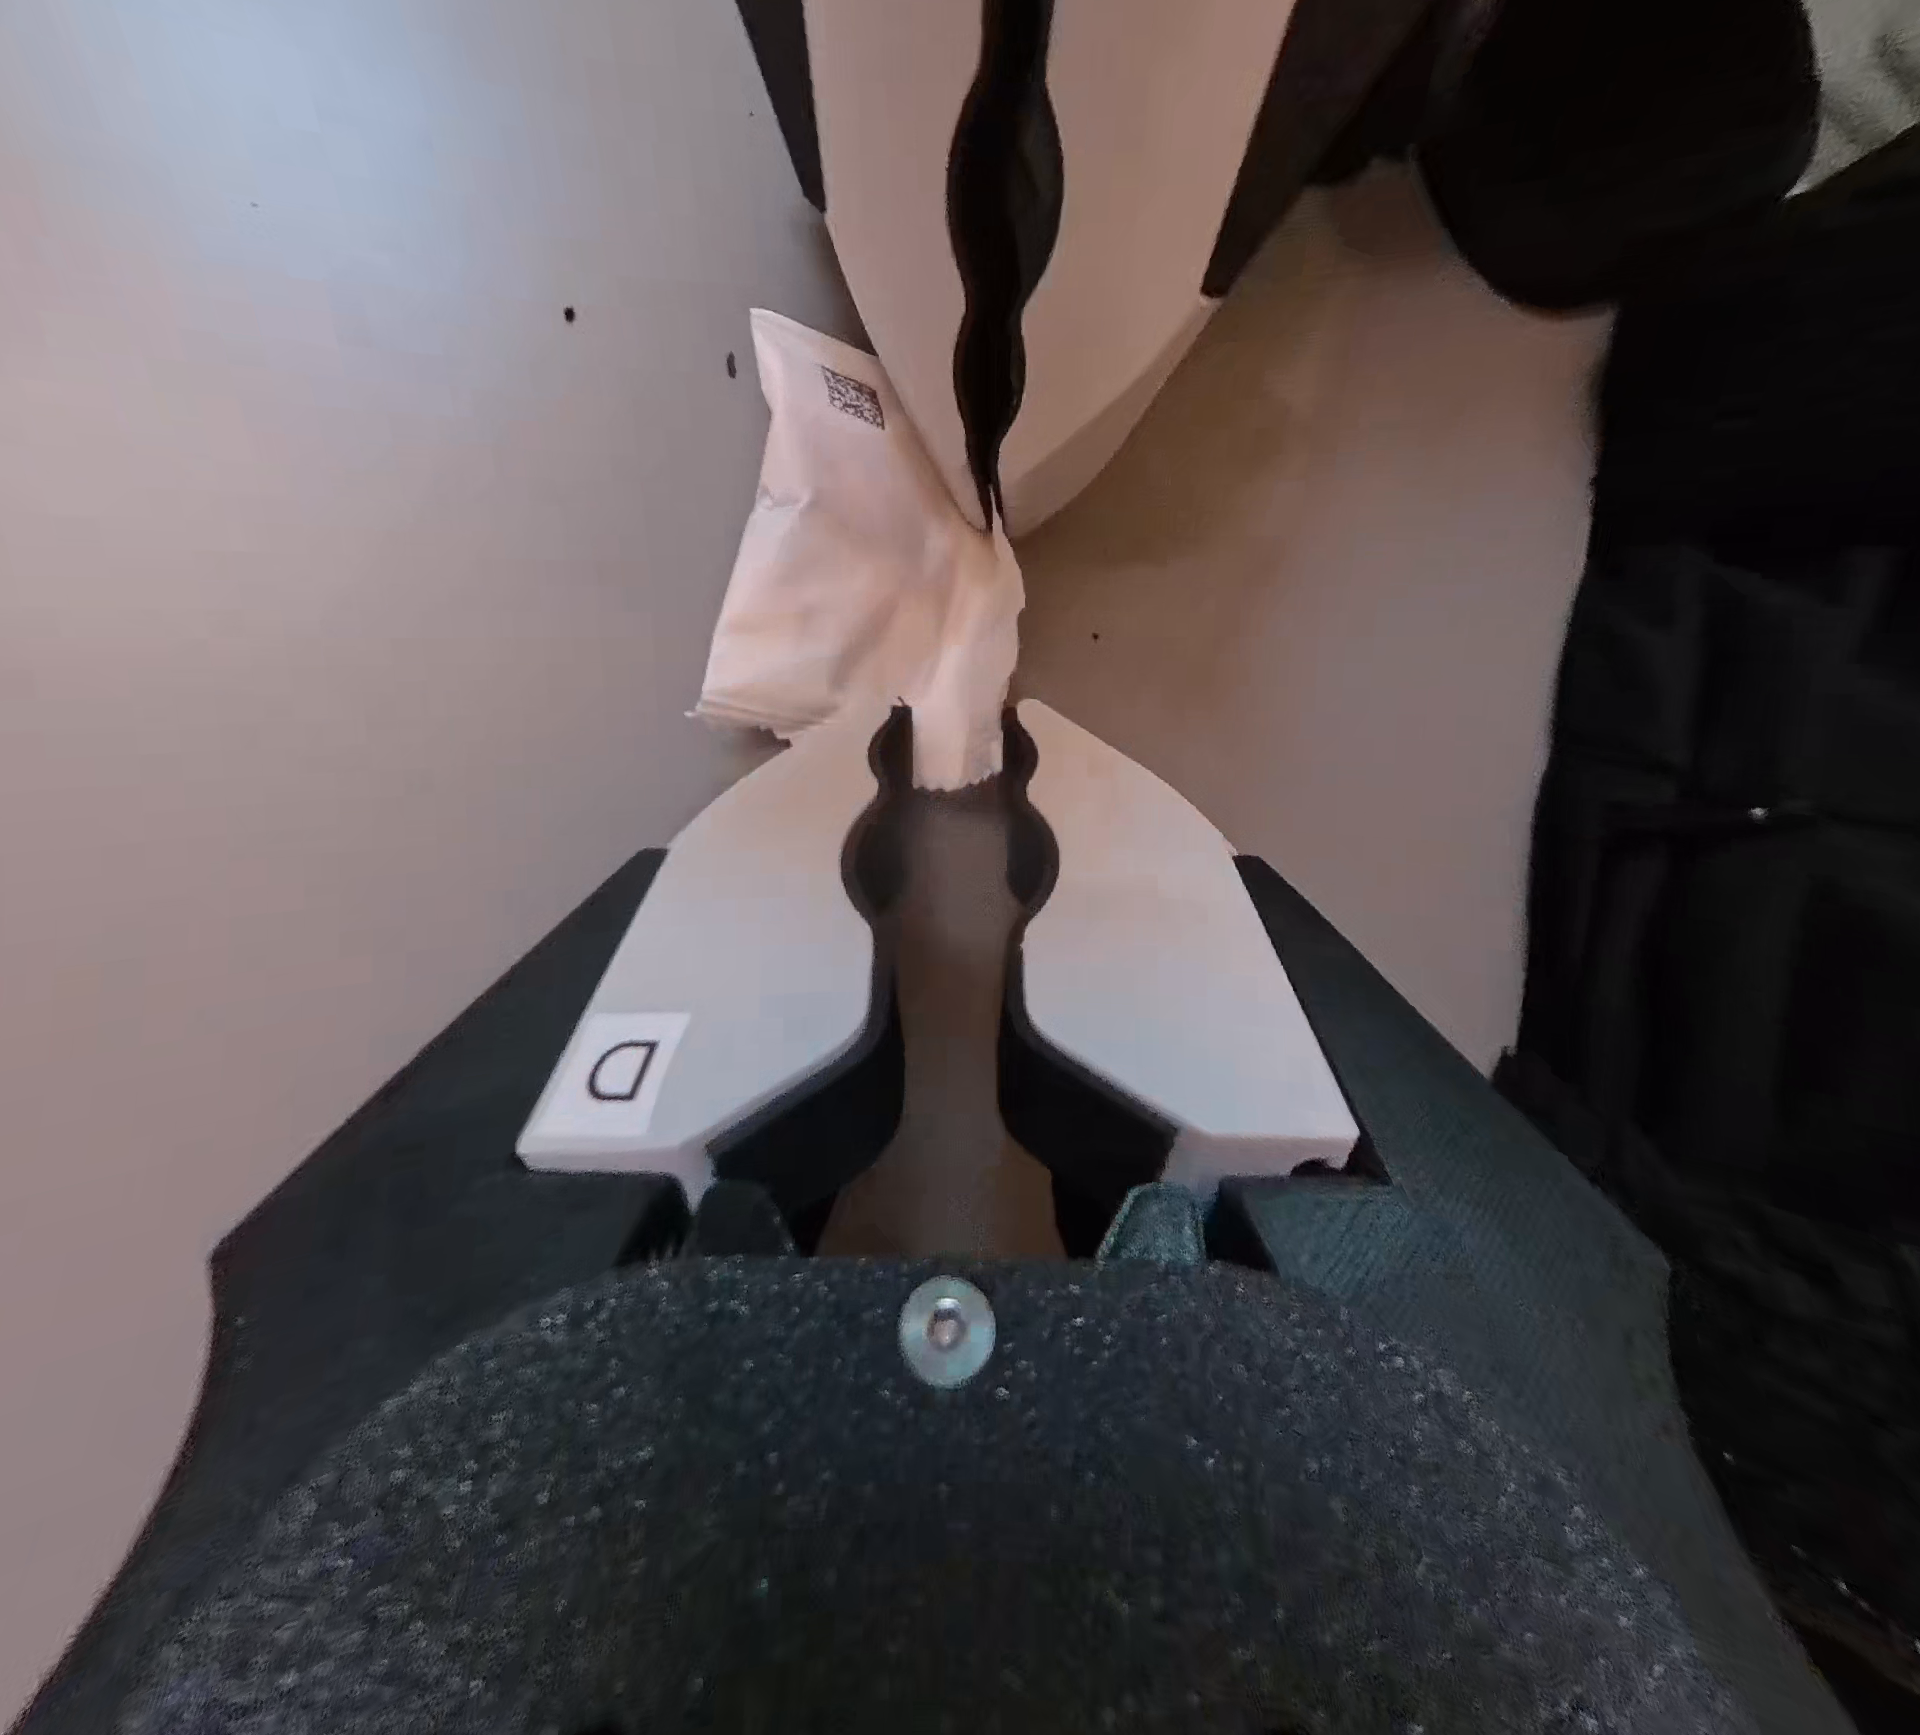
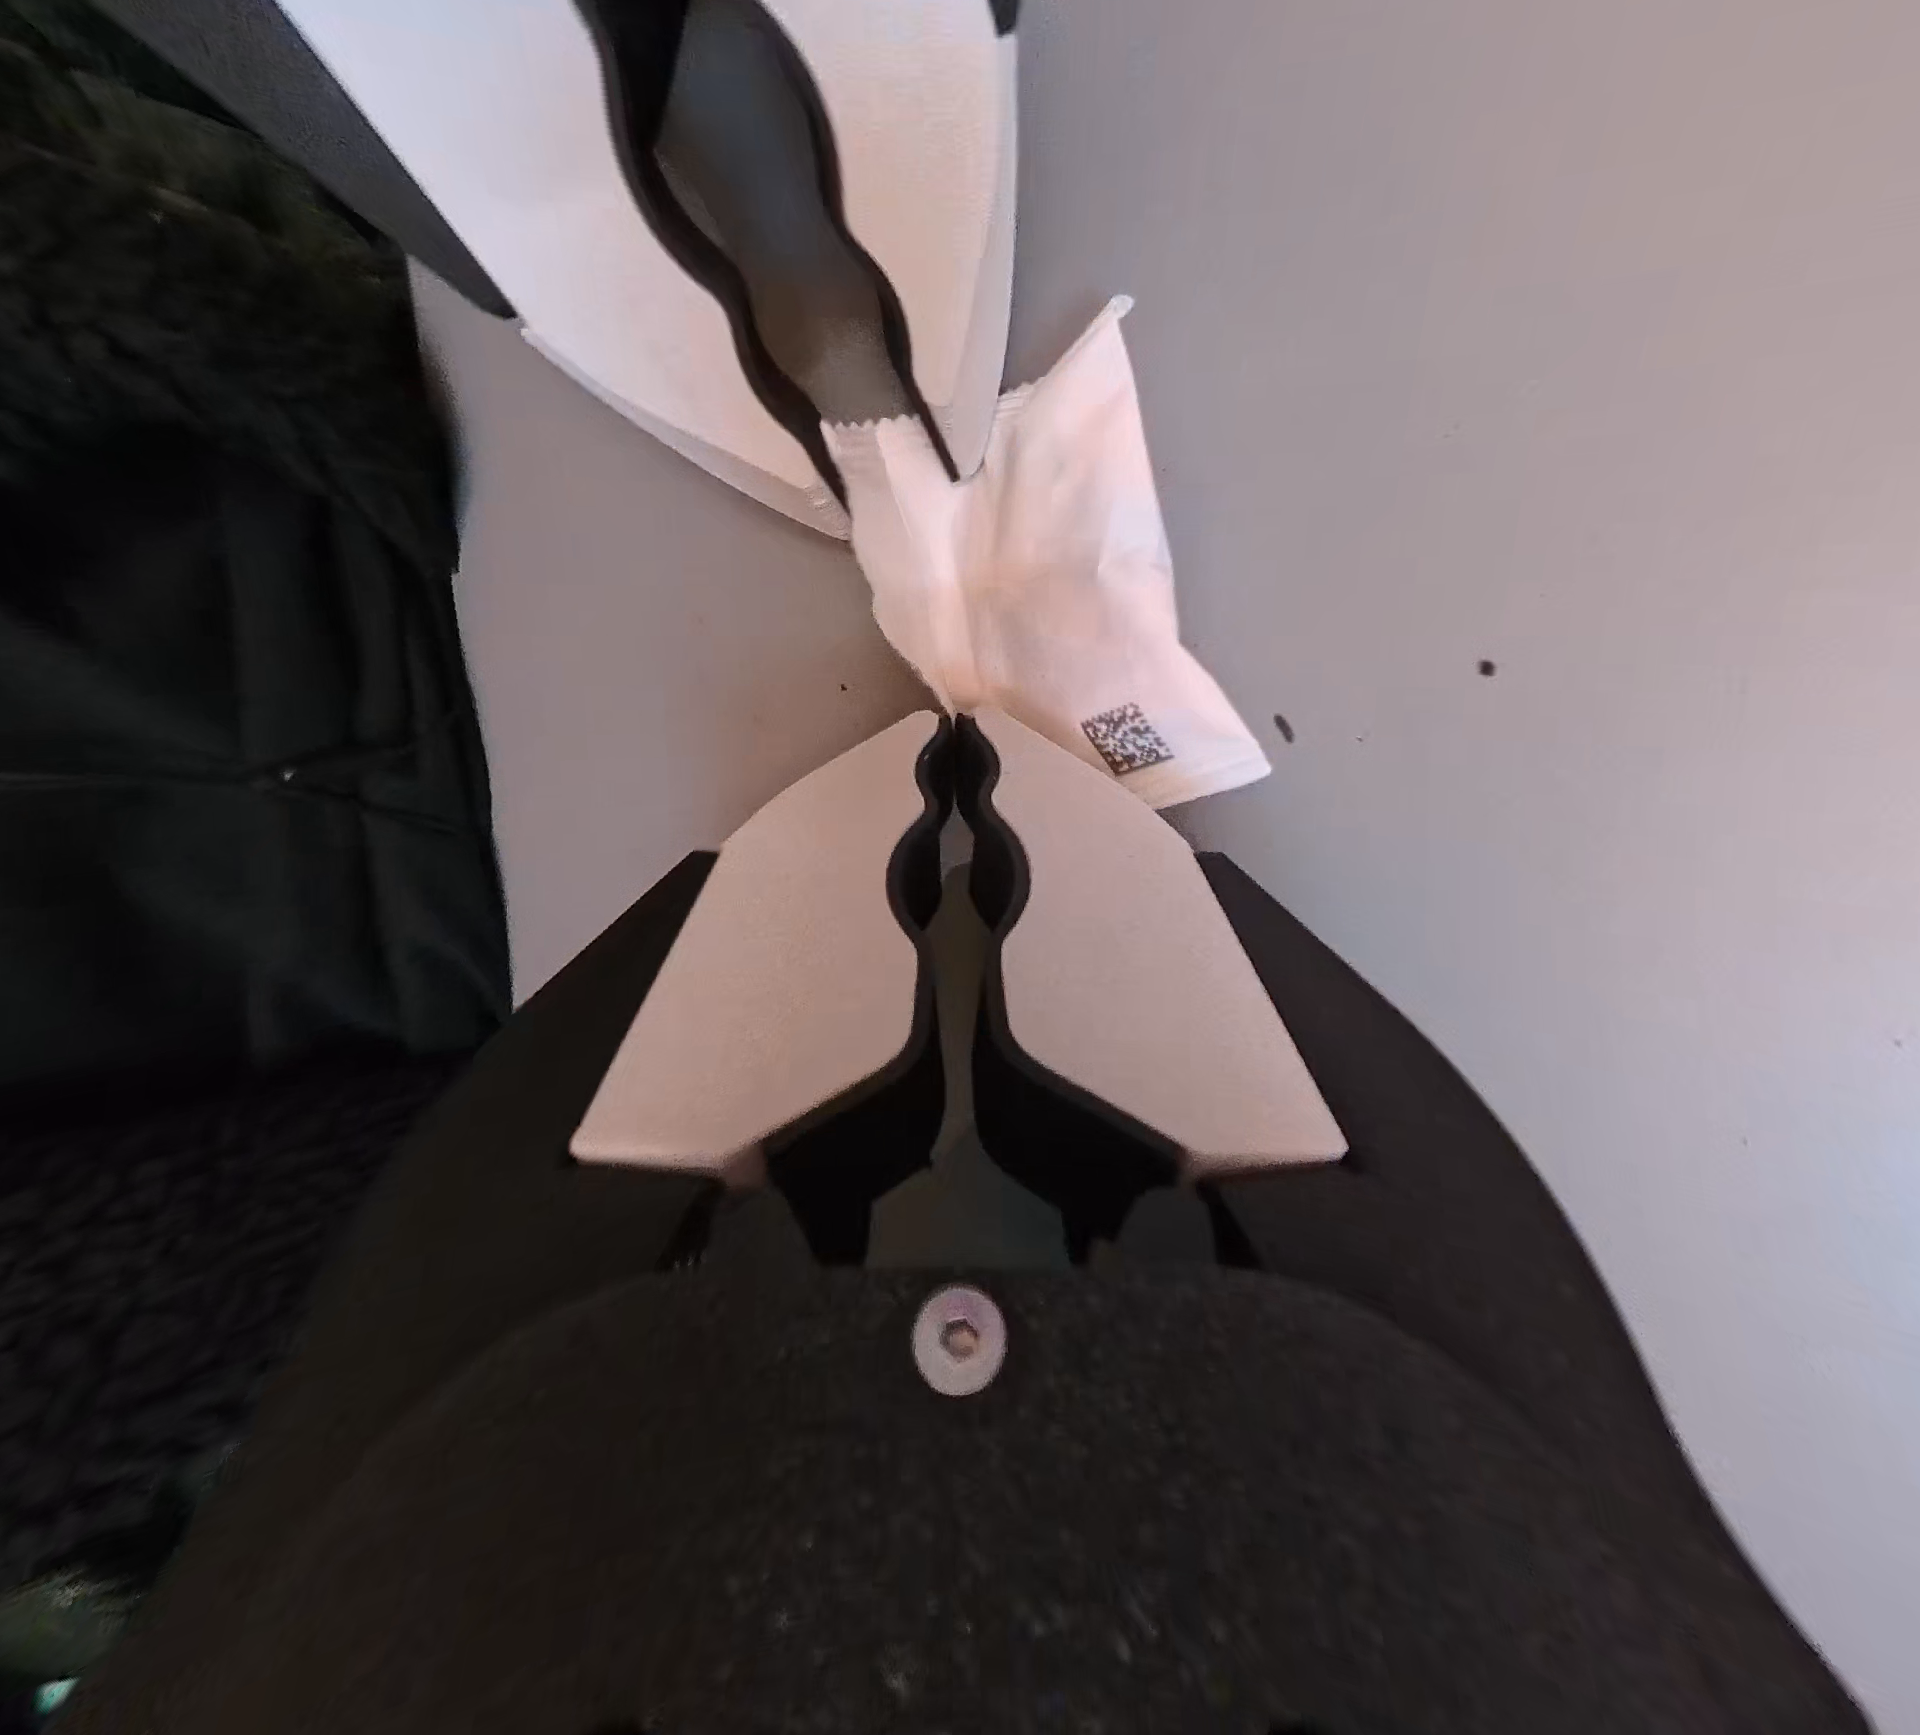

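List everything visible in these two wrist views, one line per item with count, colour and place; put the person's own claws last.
Packet: one, white paper with a square printed code, above the table, stretched between both claws.
Table: one, pale grey with small dark specks, beneath everything.
Dark fabric: one mass, black, along the table's edge.
Left claw: one, white fingers on black body, shut on the packet's serrated end.
Right claw: one, white fingers on black body, shut on the packet's opposite edge, near the code.
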Tool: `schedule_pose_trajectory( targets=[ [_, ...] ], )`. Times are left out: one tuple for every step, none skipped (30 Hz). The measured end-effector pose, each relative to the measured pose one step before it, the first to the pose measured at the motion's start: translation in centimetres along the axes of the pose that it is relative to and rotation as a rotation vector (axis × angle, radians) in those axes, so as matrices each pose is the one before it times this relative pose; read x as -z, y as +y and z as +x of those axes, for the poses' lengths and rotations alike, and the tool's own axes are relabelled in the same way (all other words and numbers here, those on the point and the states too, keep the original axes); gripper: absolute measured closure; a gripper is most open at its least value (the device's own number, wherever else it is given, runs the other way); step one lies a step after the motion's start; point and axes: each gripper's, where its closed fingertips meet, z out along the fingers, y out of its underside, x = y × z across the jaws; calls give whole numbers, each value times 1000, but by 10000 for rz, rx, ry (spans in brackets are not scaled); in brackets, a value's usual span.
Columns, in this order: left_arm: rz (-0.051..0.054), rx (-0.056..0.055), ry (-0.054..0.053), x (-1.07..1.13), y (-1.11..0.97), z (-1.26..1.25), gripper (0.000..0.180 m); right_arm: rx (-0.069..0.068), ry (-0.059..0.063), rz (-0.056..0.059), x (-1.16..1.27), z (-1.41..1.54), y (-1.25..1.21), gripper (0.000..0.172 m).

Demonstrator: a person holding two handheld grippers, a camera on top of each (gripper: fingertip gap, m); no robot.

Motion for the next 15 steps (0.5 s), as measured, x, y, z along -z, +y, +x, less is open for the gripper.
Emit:
schedule_pose_trajectory(
  targets=[
    [101,-75,-234,-12,6,-82,167,-112,-113,-81,-1,-14,6,172],
    [84,26,-159,-10,15,-156,169,-110,-126,-27,-7,-10,8,172],
    [170,296,155,5,-116,62,171,-112,-129,47,-9,3,-28,172],
    [141,682,211,-18,-79,-140,173,-88,-114,96,32,48,-23,172],
    [112,693,273,-52,-41,-262,176,-132,-105,170,60,96,-63,172],
    [37,566,380,-73,30,-128,178,-160,-154,178,22,7,-40,172],
    [-28,430,297,-51,5,-59,180,-151,-115,157,-15,-11,-28,172],
    [-91,171,123,-6,-12,-30,180,-122,-31,118,8,-26,-13,172],
    [-158,56,26,-26,6,-52,180,-86,55,73,3,-4,-6,172],
    [-155,82,40,-25,-35,-40,180,5,112,49,20,20,10,172],
    [-166,72,52,-26,-25,-32,180,83,149,52,37,53,-8,172],
    [-168,37,-3,-11,-34,-45,180,217,241,58,36,97,-8,172],
    [-133,-20,-99,-16,-61,-66,180,351,349,56,51,114,-25,172],
    [-104,-71,-176,7,-87,-88,180,531,488,63,83,199,-52,171],
    [-29,-47,-199,16,-148,-147,180,637,567,76,131,202,-73,171]
  ],
)
